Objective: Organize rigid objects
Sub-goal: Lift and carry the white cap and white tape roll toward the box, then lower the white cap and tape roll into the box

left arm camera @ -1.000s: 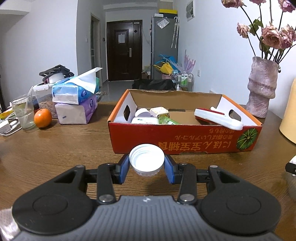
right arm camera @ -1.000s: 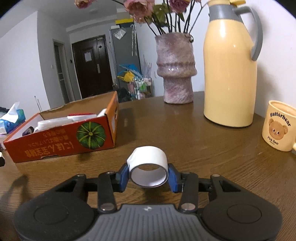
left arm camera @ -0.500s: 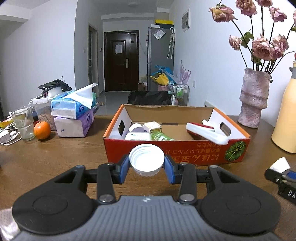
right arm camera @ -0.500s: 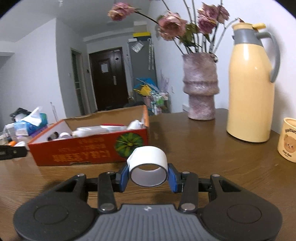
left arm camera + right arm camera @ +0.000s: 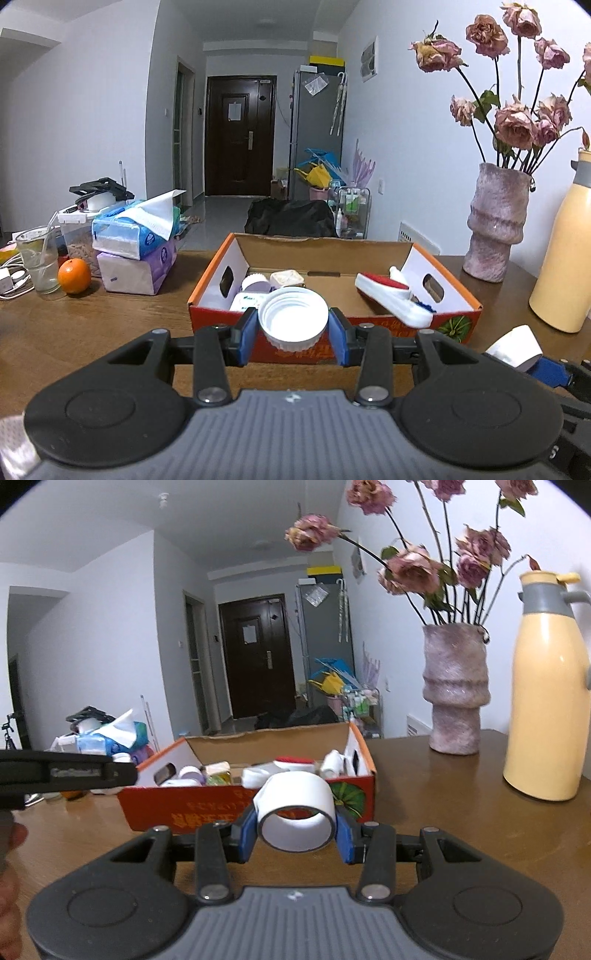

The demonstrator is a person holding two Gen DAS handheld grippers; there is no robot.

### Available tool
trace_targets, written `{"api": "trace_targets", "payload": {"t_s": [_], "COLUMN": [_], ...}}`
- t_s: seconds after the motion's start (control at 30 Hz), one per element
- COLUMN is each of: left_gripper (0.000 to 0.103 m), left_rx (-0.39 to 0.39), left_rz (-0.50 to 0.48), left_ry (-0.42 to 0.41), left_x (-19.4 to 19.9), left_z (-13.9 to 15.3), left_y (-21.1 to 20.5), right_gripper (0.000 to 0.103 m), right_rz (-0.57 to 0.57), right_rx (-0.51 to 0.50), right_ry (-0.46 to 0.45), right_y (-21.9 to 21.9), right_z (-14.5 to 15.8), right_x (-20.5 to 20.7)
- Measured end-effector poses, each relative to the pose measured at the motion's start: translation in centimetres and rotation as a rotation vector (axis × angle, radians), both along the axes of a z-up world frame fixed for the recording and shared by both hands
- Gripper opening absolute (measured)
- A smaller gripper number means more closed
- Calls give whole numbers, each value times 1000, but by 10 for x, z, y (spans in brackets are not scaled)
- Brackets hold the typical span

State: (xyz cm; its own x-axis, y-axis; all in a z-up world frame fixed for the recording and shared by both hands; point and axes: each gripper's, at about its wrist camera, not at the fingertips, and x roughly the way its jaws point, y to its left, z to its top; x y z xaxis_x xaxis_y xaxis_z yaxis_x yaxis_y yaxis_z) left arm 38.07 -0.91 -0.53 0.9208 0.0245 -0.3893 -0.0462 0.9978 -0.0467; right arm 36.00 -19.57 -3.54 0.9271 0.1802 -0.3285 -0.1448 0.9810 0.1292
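My left gripper (image 5: 293,326) is shut on a white screw cap (image 5: 293,319), its hollow side up, held in the air in front of the orange cardboard box (image 5: 458,302). My right gripper (image 5: 296,825) is shut on a white tape roll (image 5: 295,810), also raised in front of the box (image 5: 159,806). The box holds several items: small white jars (image 5: 255,286) at the left and a white and red tool (image 5: 391,295) at the right. The right gripper with its roll shows in the left wrist view (image 5: 517,347) at the lower right.
On the wooden table (image 5: 74,332): tissue packs (image 5: 136,251), an orange (image 5: 74,275) and a glass (image 5: 38,262) at the left; a pink vase of dried roses (image 5: 495,225) and a yellow thermos (image 5: 546,709) at the right. The left gripper's body (image 5: 66,771) crosses the right view's left side.
Both grippers have risen and pulled back from the box while keeping their grips. The box interior shows more from above. The right gripper has swung left to face the box.
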Motion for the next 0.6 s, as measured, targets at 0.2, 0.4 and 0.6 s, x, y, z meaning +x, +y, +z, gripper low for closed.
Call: {"api": "trace_targets", "payload": {"t_s": [0.2, 0.4, 0.6], "left_gripper": [41, 41, 41], "left_rx": [-12, -37, -45], "left_rz": [11, 19, 34], "left_ry": [-13, -4, -11], "left_x": [9, 25, 42], "left_z": [5, 6, 7], "left_y": [-1, 2, 4], "right_gripper": [42, 42, 42], "right_rz": [16, 22, 35], "right_rx": [9, 19, 28], "right_ry": [-20, -53, -53], "right_y": [6, 14, 20], "right_z": [9, 19, 20], "right_x": [8, 23, 40]}}
